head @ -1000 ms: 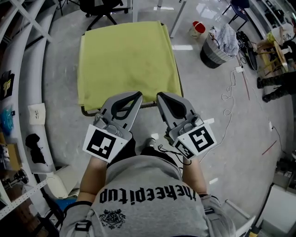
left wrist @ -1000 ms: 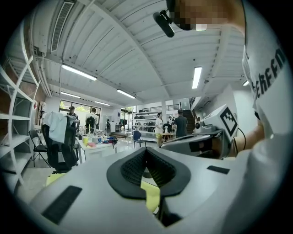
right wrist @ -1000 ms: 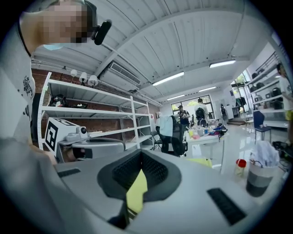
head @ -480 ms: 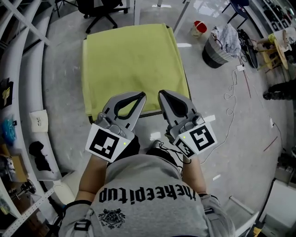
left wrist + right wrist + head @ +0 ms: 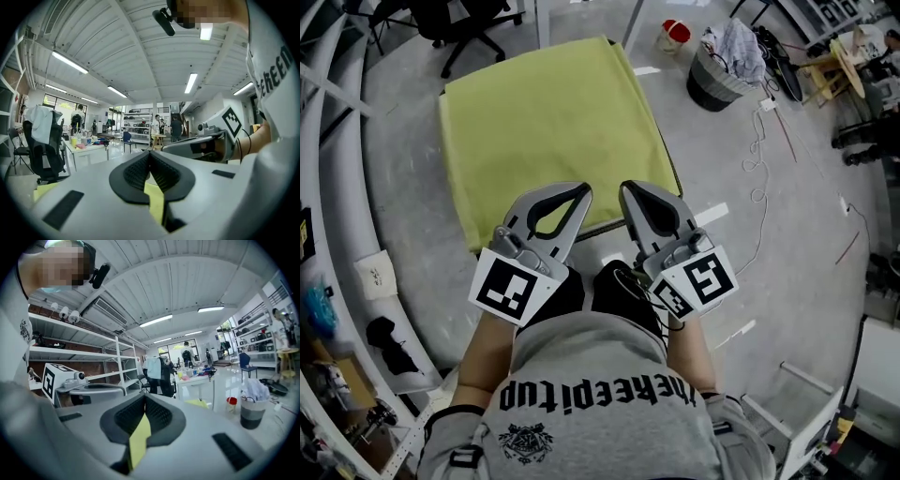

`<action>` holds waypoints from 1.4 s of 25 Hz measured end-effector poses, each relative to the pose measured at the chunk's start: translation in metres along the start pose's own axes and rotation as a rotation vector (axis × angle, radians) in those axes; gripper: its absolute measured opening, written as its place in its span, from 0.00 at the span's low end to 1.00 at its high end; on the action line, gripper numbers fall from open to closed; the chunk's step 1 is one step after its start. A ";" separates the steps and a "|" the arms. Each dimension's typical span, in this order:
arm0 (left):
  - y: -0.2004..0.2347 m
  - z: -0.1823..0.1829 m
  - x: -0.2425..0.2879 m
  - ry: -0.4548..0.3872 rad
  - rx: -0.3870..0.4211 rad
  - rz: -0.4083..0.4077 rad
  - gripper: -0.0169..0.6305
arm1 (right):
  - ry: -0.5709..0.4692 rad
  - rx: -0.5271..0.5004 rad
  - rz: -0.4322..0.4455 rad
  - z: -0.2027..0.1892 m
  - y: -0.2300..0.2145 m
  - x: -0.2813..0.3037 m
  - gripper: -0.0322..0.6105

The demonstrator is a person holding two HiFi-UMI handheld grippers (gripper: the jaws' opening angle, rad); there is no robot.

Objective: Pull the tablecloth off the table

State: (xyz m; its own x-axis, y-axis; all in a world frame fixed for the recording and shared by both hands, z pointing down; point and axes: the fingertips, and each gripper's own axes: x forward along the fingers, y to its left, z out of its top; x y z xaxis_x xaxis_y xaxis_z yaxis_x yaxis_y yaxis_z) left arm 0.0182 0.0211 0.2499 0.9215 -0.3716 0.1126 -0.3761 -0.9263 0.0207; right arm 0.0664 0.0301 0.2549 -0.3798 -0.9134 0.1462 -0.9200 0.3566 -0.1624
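A yellow-green tablecloth (image 5: 544, 122) lies flat over a small table whose dark edge (image 5: 672, 178) shows at the right. I hold both grippers side by side in front of my chest, pointing at the table's near edge. The left gripper (image 5: 583, 191) and the right gripper (image 5: 625, 191) have their jaws shut, and the cloth's near edge is partly hidden behind them. In the left gripper view the left gripper (image 5: 150, 153) shows pads closed at the tip with a sliver of yellow in the slit below. The right gripper (image 5: 144, 397) looks the same. Neither visibly pinches cloth.
A grey bin (image 5: 717, 77) stuffed with rags and a red-topped tub (image 5: 675, 33) stand on the floor beyond the table's right. An office chair (image 5: 455, 23) stands behind it. A white cable (image 5: 759, 173) trails on the right, and curved white rails (image 5: 347, 178) run along the left.
The head view has swung, so the table now sits further left and tilted in the picture. Both grippers keep the same shut stance in front of me.
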 end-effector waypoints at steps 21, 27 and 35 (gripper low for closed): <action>-0.012 -0.026 0.110 0.082 -0.047 -0.117 0.05 | 0.137 0.135 -0.233 -0.055 -0.153 -0.024 0.08; -0.017 -0.040 0.141 0.121 -0.068 -0.147 0.05 | 0.204 0.185 -0.264 -0.087 -0.187 -0.025 0.14; -0.025 -0.060 0.171 0.176 -0.093 -0.176 0.05 | 0.325 0.230 -0.308 -0.145 -0.217 -0.036 0.25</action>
State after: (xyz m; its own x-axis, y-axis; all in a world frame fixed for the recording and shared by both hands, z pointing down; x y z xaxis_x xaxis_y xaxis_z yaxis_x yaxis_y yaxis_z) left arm 0.1793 -0.0159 0.3284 0.9457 -0.1813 0.2697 -0.2262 -0.9631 0.1457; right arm 0.2655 0.0145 0.4265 -0.1375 -0.8482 0.5116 -0.9631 -0.0062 -0.2690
